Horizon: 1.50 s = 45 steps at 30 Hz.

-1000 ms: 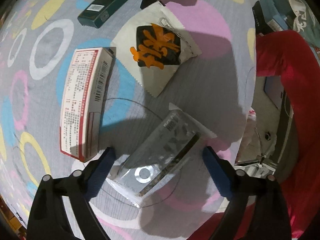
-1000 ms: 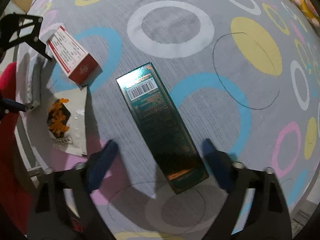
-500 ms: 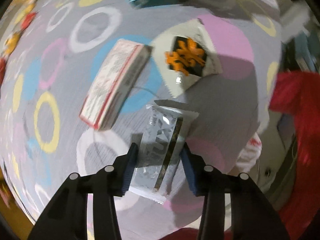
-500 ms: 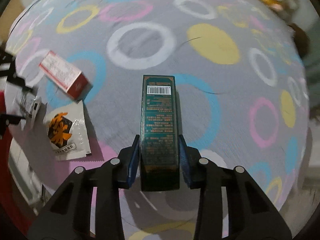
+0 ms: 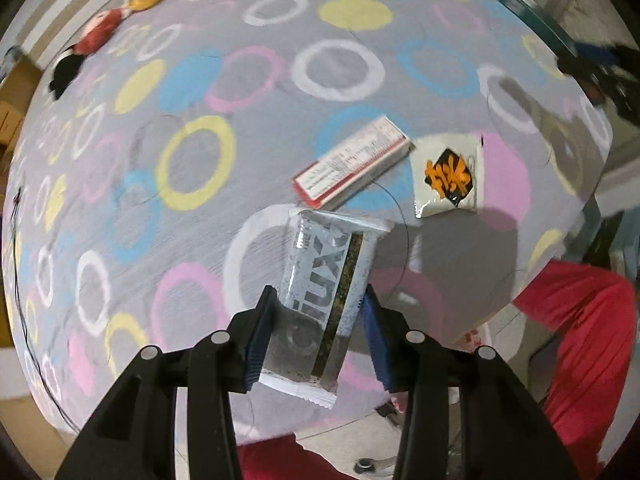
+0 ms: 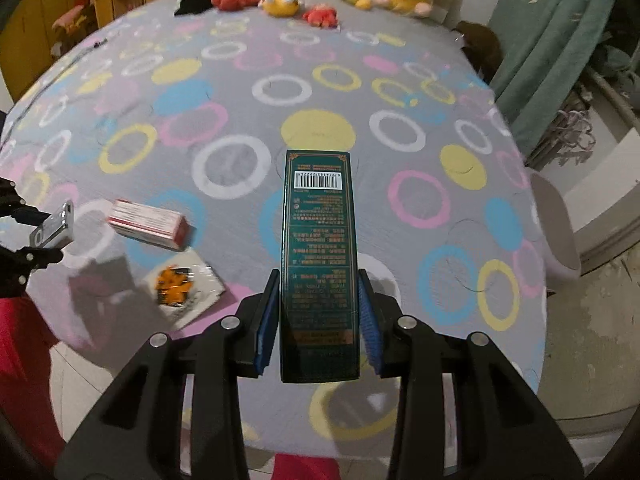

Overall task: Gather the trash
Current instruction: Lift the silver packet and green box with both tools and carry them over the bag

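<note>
Glossy foil wrapper [image 5: 324,280], matt cloth [image 5: 200,80]

Carton [image 6: 149,225] lies on the bedspread [image 6: 320,92], sachet [image 6: 182,284] just in front of it. Tall box [image 6: 320,256] sits right of both, wrapper [image 6: 54,228] to their left. Plush toys [image 6: 280,0] line the far edge.

Bed [image 6: 320,128] w/ grey cover, coloured rings & dots, fills most of both views. Lying on it: red/white carton [image 5: 352,166] centre-right of left wrist view, mid-left in right wrist view [image 6: 150,224]; white sachet w/ orange-black print [image 5: 450,176] just right of carton, corner nearly touching it. Row of plush toys [image 6: 280,0] along far edge, top of right wrist frame; same toys upper left in left wrist view [image 5: 120,20].
</note>
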Each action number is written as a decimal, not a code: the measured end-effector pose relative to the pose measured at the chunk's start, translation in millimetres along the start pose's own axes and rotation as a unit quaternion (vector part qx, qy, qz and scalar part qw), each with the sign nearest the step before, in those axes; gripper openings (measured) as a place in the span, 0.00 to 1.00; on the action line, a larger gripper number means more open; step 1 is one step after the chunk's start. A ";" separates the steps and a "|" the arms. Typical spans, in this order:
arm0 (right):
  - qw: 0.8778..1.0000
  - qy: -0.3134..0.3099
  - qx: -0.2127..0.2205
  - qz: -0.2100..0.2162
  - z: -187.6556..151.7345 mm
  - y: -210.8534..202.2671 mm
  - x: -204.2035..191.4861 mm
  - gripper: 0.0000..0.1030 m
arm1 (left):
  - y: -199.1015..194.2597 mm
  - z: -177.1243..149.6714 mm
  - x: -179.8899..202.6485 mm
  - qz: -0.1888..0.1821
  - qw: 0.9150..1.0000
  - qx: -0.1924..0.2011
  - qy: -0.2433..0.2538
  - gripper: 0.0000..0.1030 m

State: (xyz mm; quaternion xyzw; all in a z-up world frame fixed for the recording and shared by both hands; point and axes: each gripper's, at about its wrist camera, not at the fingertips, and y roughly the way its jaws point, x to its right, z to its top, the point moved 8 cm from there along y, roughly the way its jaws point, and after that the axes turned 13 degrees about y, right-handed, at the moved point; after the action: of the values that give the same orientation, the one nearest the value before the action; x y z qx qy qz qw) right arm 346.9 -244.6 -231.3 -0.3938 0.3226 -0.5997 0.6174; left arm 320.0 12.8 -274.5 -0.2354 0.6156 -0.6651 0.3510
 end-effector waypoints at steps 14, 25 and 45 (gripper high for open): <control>0.997 -0.007 0.060 0.043 -48.3 -135.8 -45.0 0.35 | -95.9 -40.5 55.4 0.012 0.997 0.066 -0.042 0.41; 0.995 -0.032 0.072 0.066 -120.6 -188.0 -89.2 0.35 | -115.3 -99.0 112.0 0.012 0.997 0.073 -0.034 0.41; 0.996 -0.034 0.033 0.079 -211.7 -181.5 -134.0 0.35 | -78.2 -153.1 163.2 -0.012 0.996 0.071 -0.058 0.41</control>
State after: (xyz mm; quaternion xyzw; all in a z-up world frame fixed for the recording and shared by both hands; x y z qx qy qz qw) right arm 64.5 -127.0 -184.8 -0.3666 0.3117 -0.5453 0.6863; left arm 87.1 -11.0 -237.1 -0.2557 0.5427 -0.6965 0.3935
